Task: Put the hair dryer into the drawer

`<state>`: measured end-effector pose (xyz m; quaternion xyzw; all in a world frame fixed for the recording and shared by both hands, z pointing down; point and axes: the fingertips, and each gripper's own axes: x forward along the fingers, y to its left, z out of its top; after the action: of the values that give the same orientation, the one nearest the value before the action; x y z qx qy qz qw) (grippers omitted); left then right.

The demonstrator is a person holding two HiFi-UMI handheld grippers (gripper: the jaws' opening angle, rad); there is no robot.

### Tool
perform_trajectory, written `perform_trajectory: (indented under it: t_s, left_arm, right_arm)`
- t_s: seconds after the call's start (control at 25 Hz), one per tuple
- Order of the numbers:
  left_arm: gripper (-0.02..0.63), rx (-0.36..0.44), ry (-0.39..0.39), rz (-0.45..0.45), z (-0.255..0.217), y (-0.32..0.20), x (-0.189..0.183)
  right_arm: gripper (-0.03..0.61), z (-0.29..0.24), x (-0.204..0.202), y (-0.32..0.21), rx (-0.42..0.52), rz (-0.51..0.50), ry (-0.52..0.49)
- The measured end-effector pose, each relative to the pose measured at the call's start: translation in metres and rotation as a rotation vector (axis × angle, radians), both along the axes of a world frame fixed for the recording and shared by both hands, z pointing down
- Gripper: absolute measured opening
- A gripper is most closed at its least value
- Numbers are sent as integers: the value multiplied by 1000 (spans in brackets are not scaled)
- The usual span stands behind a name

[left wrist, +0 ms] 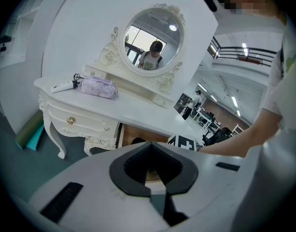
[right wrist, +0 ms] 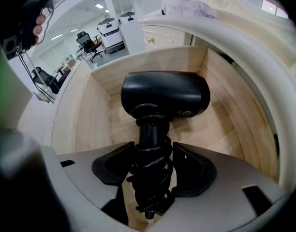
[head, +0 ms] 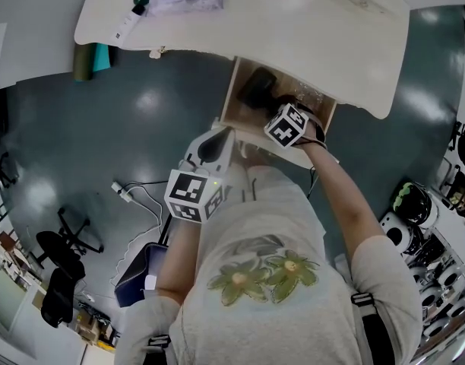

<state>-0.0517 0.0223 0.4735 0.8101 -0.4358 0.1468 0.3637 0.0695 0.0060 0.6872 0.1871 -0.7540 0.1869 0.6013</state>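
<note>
A black hair dryer (right wrist: 165, 94) with its cord wound round the handle hangs inside the open wooden drawer (right wrist: 90, 124) of a white dressing table (head: 308, 29). My right gripper (right wrist: 152, 164) is shut on the wrapped handle, and the dryer's body points at the drawer's back wall. From the head view the hair dryer (head: 257, 88) lies within the drawer (head: 234, 97), with the right gripper (head: 282, 116) at the drawer's front edge. My left gripper (head: 212, 147) is held back in front of the drawer, shut and holding nothing. In its own view the left gripper (left wrist: 150, 178) faces the table.
A purple pouch (left wrist: 98, 87) and a white stick-shaped device (left wrist: 63, 86) lie on the table's top below an oval mirror (left wrist: 154, 38). A rolled green mat (left wrist: 29, 134) leans by the table's leg. On the floor are a power strip (head: 124, 193), a blue bag (head: 137, 272) and a black chair (head: 61, 253).
</note>
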Motion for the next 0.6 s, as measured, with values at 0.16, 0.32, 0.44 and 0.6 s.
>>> perform_trajectory:
  t_s: [0.16,0.32,0.44,0.6]
  left_arm:
    - [11,14,-7,6,-7,-1,3]
    - [11,35,-4,22,-16,-4,11]
    - [11,44,-2,36,-21,-5,18]
    - [11,56,1,55,-25,-9,28]
  right_arm:
    - [225,-17,1,-1,31,26,-19]
    - [225,-42,3,-6,92,69,-62]
    - [225,-61,4,-7,118,113,-115]
    - [225,-88,1,-8,145,157,-215]
